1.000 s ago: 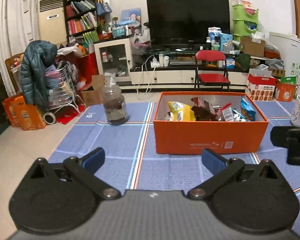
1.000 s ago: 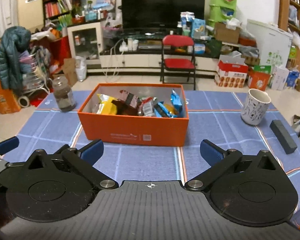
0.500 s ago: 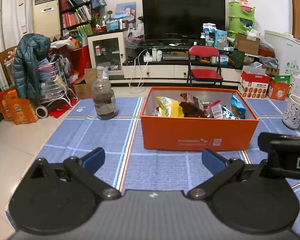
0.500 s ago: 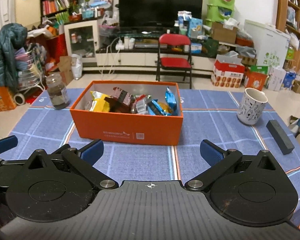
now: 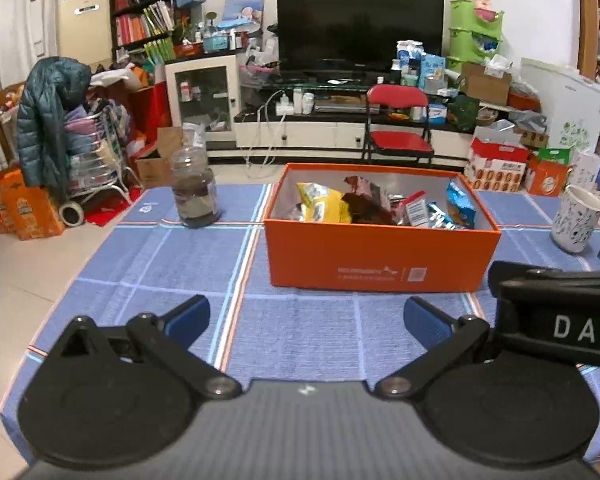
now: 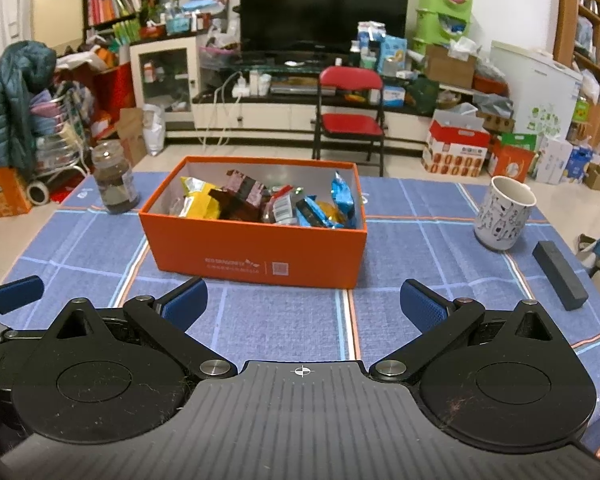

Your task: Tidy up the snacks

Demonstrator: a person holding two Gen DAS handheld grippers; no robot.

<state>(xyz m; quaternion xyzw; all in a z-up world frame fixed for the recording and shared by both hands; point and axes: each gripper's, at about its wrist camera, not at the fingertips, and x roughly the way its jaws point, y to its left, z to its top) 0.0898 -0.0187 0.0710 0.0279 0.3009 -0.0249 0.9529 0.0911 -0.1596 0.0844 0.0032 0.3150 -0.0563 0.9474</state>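
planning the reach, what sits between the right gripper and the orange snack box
Nothing: in the right wrist view only bare blue checked tablecloth lies between the open right gripper and the orange cardboard snack box.

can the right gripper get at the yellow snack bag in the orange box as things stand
Probably yes: the right gripper is open and empty, the orange box is lidless, and the yellow snack bag lies on top.
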